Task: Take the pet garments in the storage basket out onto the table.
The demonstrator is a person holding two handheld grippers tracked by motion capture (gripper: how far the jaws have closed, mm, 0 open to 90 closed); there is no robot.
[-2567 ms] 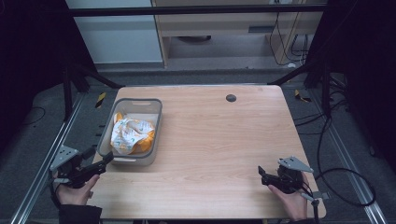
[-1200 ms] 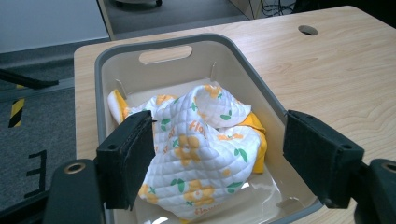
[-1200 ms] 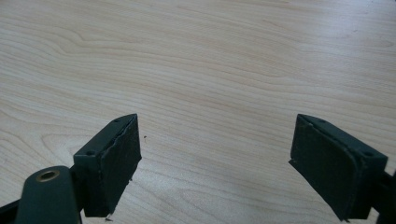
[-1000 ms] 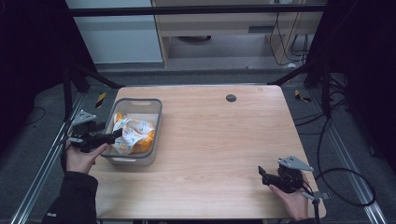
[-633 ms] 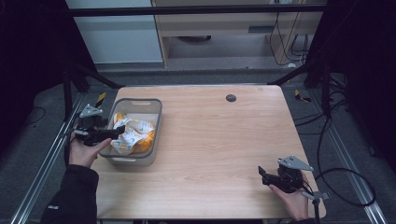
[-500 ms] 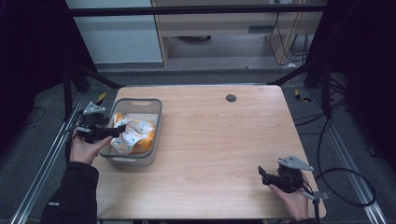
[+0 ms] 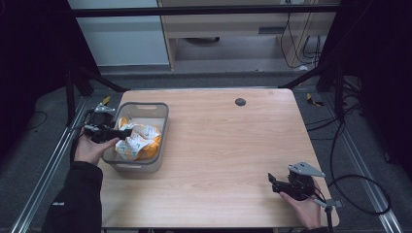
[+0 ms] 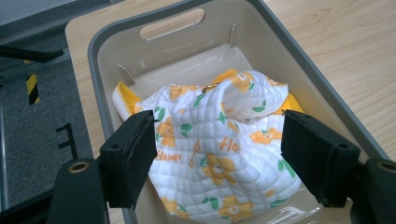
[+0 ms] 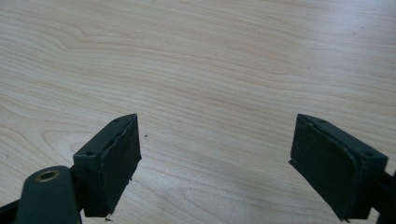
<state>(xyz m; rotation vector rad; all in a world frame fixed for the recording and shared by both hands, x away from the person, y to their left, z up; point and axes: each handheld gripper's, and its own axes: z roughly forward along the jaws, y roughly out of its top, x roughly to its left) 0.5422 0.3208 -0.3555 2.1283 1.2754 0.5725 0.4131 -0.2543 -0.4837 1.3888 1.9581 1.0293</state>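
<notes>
Nearest, at the front right of the one wooden table [image 7: 218, 160]: the right gripper [image 7: 273, 180], held low over bare wood, jaws spread wide with nothing between. Farther back on the left: the left gripper [image 7: 124, 133], reaching over the rim of the one grey bin [image 7: 141, 167], jaws parted either side of the one crumpled quilted cloth [image 8: 219, 149], white with orange flowers, lying inside; contact not clear. Beyond, near the far edge: one small dark disc [image 7: 240, 102].

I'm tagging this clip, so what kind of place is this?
Probably a lab recording station, not a home: a bare wooden table inside a dark metal frame, loose cables on the floor, and hand-held grippers, the left gripper over a grey bin.
</notes>
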